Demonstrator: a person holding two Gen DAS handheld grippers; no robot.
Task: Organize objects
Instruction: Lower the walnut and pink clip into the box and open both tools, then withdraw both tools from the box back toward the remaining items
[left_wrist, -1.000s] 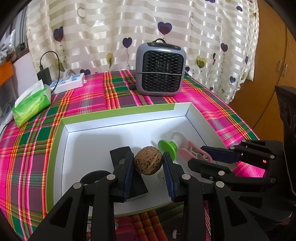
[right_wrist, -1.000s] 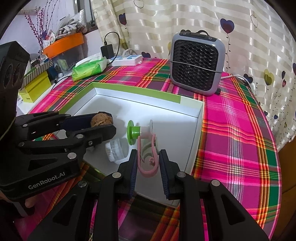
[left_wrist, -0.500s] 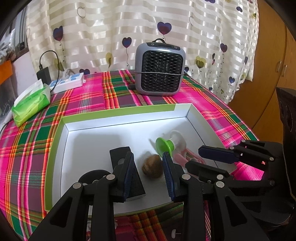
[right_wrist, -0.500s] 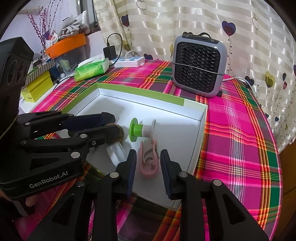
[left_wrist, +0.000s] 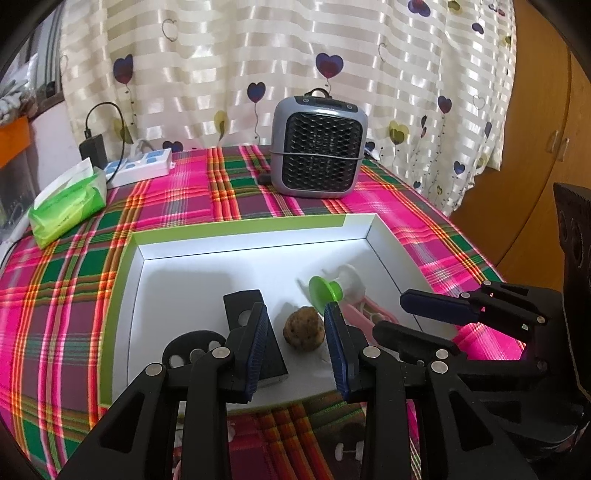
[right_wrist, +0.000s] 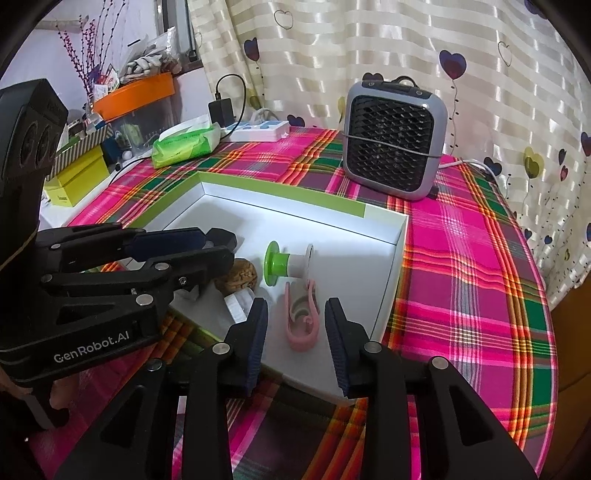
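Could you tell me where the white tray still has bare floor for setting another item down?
The tray's far half is bare, from the back wall to the black block and green spool, widest at the far-left corner. The near side is crowded: walnut, pink clip and spool sit close together, beneath both open grippers, left and right.

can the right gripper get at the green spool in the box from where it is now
Probably yes. The right gripper is open, its jaws having just been opening, with nothing gripped. The green spool lies just beyond the pink clip in the white box, with nothing above it.
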